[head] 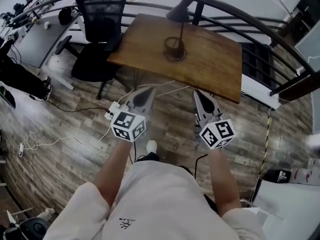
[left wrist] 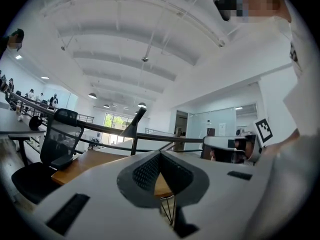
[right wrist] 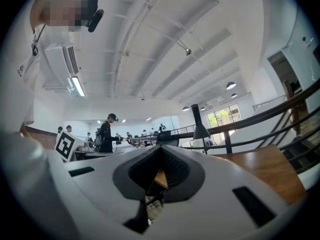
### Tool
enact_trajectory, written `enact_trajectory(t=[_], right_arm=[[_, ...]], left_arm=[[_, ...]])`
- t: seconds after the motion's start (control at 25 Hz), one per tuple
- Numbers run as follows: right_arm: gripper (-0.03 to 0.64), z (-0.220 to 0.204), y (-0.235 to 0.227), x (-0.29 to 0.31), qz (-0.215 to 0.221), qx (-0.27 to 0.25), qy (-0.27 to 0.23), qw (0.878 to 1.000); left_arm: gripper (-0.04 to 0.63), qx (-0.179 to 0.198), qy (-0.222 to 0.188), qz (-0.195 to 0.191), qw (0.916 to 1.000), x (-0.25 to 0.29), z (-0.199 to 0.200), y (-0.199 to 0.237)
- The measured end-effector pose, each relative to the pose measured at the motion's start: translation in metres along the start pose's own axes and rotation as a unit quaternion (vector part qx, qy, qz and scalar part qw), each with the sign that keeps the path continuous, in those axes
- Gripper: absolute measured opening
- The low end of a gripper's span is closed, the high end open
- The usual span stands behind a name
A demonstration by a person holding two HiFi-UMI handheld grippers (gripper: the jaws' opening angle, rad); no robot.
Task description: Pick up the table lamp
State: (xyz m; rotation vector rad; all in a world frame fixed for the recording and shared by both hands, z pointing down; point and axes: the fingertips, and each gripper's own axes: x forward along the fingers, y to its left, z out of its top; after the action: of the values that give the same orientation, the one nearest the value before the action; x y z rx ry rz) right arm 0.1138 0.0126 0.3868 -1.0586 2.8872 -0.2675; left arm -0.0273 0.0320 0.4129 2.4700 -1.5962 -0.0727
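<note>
The table lamp (head: pixel 175 48), dark with a round base, thin stem and cone shade, stands near the far edge of a wooden table (head: pixel 215 66). Both grippers are held short of the table's near edge, over the floor and pointing toward it. My left gripper (head: pixel 150 90) has its jaws together with nothing in them, and so does my right gripper (head: pixel 198 93). In the left gripper view the lamp (left wrist: pixel 134 126) rises beyond the shut jaws of the left gripper (left wrist: pixel 160 153). In the right gripper view the lamp (right wrist: pixel 200 126) stands right of the right gripper's (right wrist: pixel 161 148) shut tips.
A black office chair (head: pixel 100 29) stands at the table's left corner. A curved dark railing (head: pixel 240 14) runs behind the table. A white power strip (head: pixel 111 113) and cables lie on the wood floor by my left gripper. Desks and people fill the far room.
</note>
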Motion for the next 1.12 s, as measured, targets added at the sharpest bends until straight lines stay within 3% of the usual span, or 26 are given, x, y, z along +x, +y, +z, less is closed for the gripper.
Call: enact_trajectory(t=[0.28, 0.64, 0.84, 1.12], right_arm=[[0.017, 0.016, -0.022, 0.053, -0.046, -0.007, -0.049, 0.998], [0.017, 0.003, -0.045, 0.087, -0.075, -0.011, -0.029, 0.997], [0.017, 0.002, -0.068, 0.107, -0.071, -0.006, -0.028, 0.997], [0.017, 0.005, -0.113, 0.147, -0.052, -0.008, -0.029, 0.998]], left_arm=[[0.008, -0.007, 0.002, -0.038, 0.9993, 0.036, 0.011, 0.054], [0.008, -0.011, 0.014, -0.06, 0.998, 0.073, 0.009, 0.083], [0.008, -0.031, 0.016, -0.055, 0.9979, 0.096, 0.009, 0.092], [0.008, -0.002, 0.024, -0.054, 0.9983, 0.149, 0.004, 0.098]])
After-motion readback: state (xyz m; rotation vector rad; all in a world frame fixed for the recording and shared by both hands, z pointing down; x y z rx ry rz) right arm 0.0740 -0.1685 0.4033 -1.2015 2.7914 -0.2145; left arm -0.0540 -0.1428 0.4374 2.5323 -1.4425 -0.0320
